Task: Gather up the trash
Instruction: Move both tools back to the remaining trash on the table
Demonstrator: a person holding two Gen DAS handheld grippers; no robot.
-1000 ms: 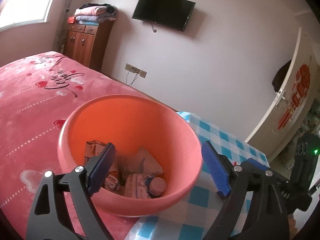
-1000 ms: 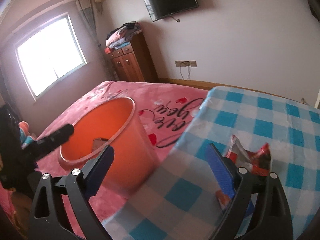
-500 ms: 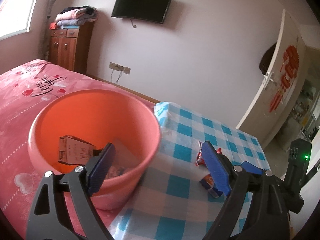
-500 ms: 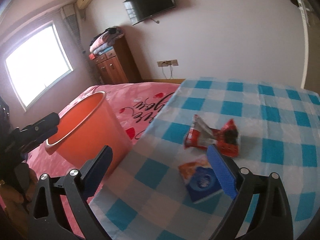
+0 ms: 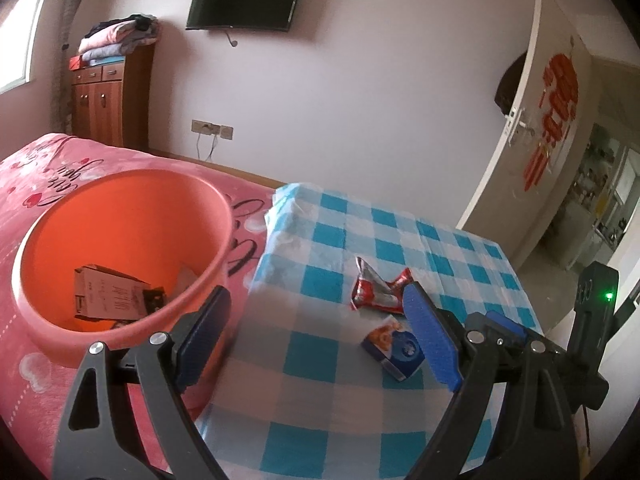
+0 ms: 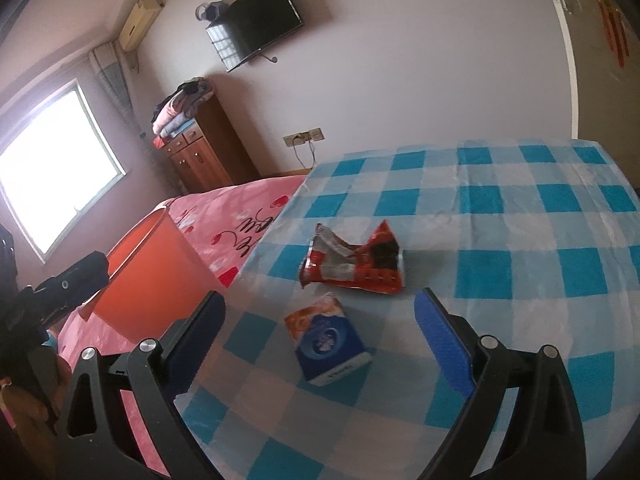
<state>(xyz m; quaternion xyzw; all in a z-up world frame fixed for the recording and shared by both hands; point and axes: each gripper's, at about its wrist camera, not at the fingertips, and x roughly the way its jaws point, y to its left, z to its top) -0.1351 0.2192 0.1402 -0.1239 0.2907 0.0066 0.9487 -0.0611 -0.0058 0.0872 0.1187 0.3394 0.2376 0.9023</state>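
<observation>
A crumpled red and silver wrapper lies on the blue-checked table. Just in front of it sits a small blue and orange box. My right gripper hovers open over the box, one pad on each side, touching nothing. An orange bin stands on the pink bed beside the table and holds a cardboard box and other scraps. My left gripper is open and empty above the table's left edge, next to the bin.
The pink bedspread lies left of the table. A wooden cabinet with folded clothes stands against the far wall under a wall TV. A white door is open at the right. My right gripper's body shows at the right edge.
Both grippers have swung right, away from the bin and over the table. The wrapper and the small box have come into view between the right gripper's pads.
</observation>
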